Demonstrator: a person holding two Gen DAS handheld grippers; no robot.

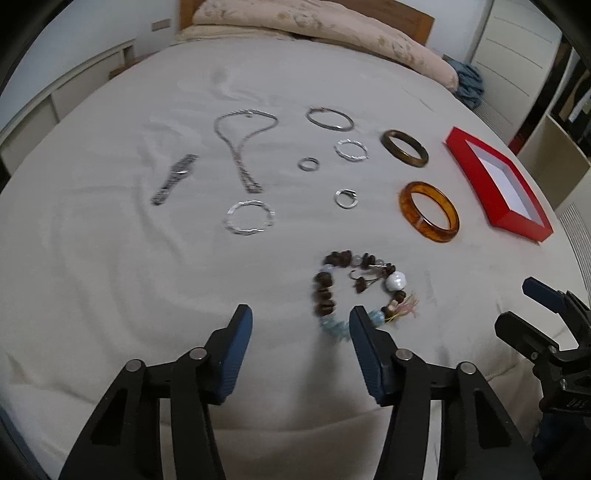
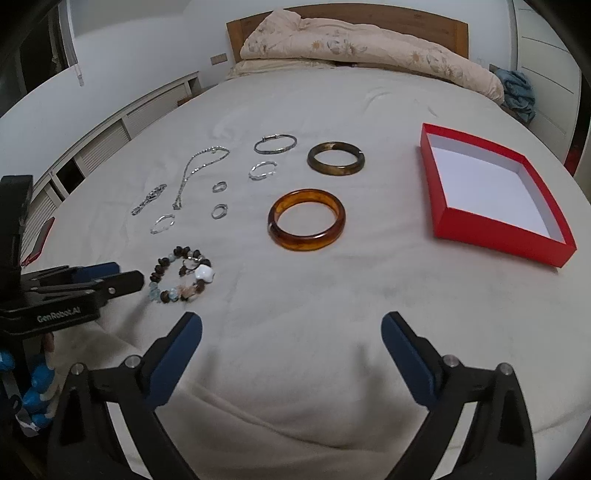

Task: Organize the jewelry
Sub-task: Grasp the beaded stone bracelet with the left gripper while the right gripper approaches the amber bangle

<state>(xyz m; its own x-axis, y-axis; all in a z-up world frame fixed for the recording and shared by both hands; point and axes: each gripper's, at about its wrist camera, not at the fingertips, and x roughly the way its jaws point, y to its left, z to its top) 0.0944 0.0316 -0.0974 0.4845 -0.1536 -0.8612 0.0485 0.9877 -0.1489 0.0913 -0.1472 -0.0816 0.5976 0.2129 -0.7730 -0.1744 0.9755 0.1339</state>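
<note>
1. The left gripper (image 1: 301,319) tilts steeply down over the bed (image 1: 110,277), jaws partly apart with nothing between them; its right fingertip overlaps the beaded bracelet (image 1: 364,291) in view.
2. The right gripper (image 2: 291,326) angles down, jaws spread wide and holding nothing, over bare sheet.
3. The amber bangle (image 2: 306,225) lies flat ahead of it; the red box (image 2: 491,236) sits open-side up at right, long axis running away.

We see a matt, creased cloth bedsheet (image 2: 295,302) under glossy, translucent amber bangle (image 2: 306,220) at centre, shiny silvery metal chain necklace (image 2: 195,168) at upper left, and matt red cardboard box (image 2: 495,240) with white paper lining at right. Headboard (image 2: 424,26) looks like wood.
</note>
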